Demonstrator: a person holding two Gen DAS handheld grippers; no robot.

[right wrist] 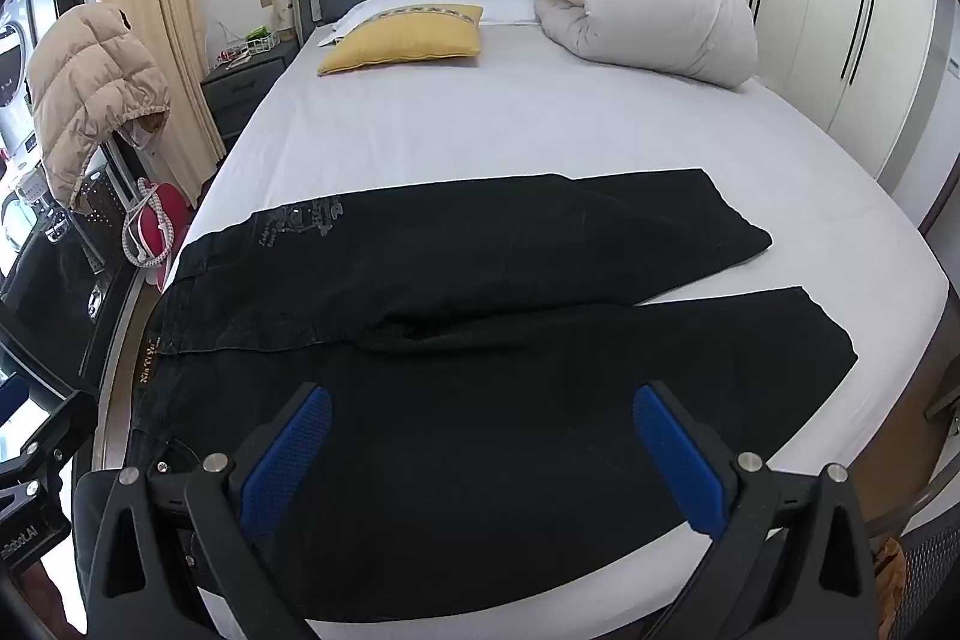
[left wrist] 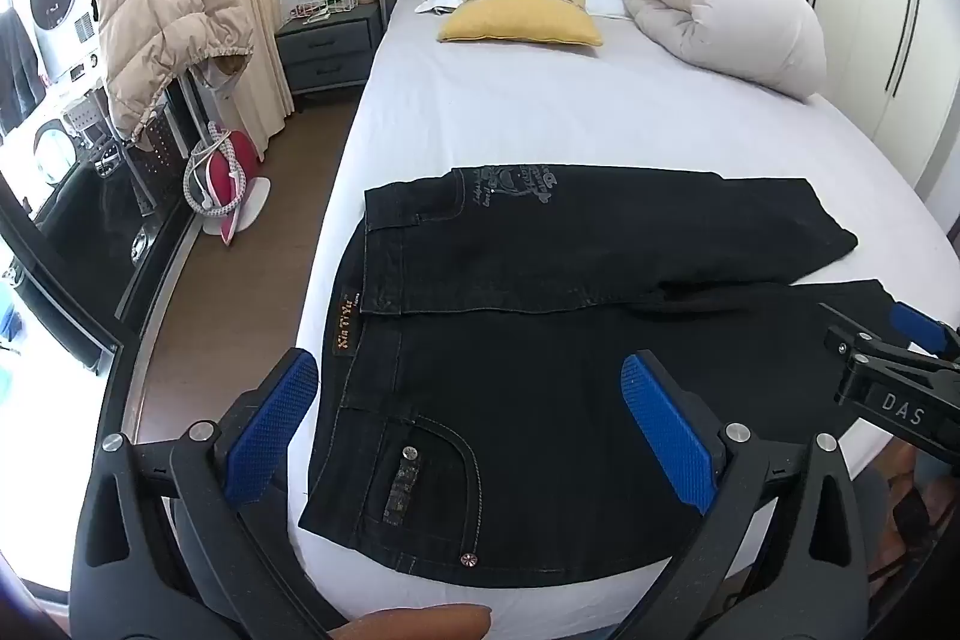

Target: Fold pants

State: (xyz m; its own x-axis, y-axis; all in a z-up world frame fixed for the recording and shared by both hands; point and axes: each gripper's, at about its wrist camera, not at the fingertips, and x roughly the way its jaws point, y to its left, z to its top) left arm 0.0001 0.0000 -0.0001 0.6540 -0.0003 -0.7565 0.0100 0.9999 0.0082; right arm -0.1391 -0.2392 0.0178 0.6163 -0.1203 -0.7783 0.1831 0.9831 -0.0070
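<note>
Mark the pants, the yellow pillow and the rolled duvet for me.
pants (right wrist: 480, 388), right wrist view, near leg's thigh.
yellow pillow (left wrist: 519, 25), left wrist view, middle of cover.
rolled duvet (right wrist: 648, 10), right wrist view, outer roll.

Bare sheet (right wrist: 540, 130) lies open beyond the pants (right wrist: 480, 340); yellow cushion (right wrist: 408, 37) and rolled duvet (right wrist: 648, 10) crowd the headboard end

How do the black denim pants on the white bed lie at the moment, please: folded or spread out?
Spread out: the black denim pants lie flat on the white bed, both legs apart and full length, no fold made.
</note>
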